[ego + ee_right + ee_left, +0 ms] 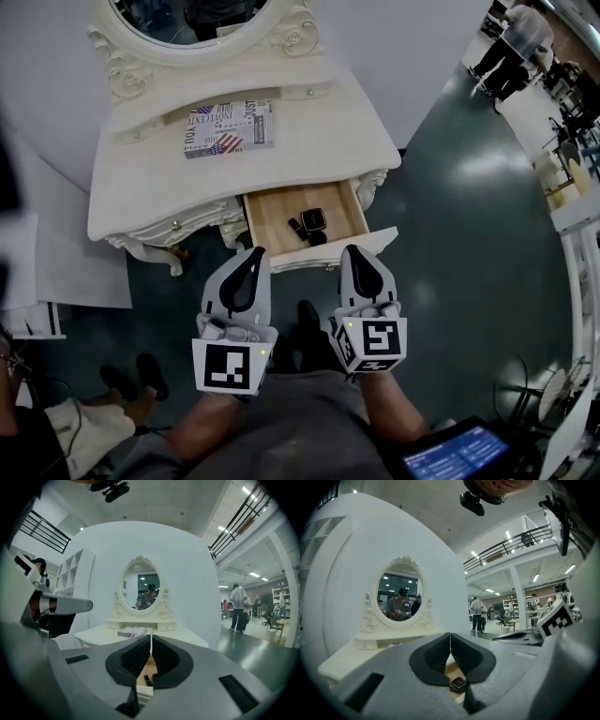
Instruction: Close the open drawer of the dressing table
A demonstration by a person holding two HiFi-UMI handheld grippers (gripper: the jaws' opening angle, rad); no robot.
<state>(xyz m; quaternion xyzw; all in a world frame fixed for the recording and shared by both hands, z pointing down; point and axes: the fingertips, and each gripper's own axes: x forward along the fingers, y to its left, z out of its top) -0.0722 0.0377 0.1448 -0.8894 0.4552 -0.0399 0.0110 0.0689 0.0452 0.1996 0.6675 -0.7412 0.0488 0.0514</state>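
Observation:
The white dressing table [141,187] has its right drawer [281,217] pulled out, showing a wooden bottom with a small watch [313,219] and dark items inside. My left gripper [254,253] and right gripper [360,250] are side by side just in front of the drawer's white front panel [323,257], both shut and empty. Whether they touch the panel I cannot tell. In the left gripper view the left gripper [450,641] points level at the drawer, and the watch [459,683] shows below the jaws. In the right gripper view the right gripper [151,644] faces the drawer [149,667] too.
A patterned book [229,128] lies on the tabletop below the oval mirror [192,19]. White boards [56,253] lean at the left, near another person's shoes [131,380]. A tablet screen [455,455] sits at lower right. People [511,42] stand far off on the green floor.

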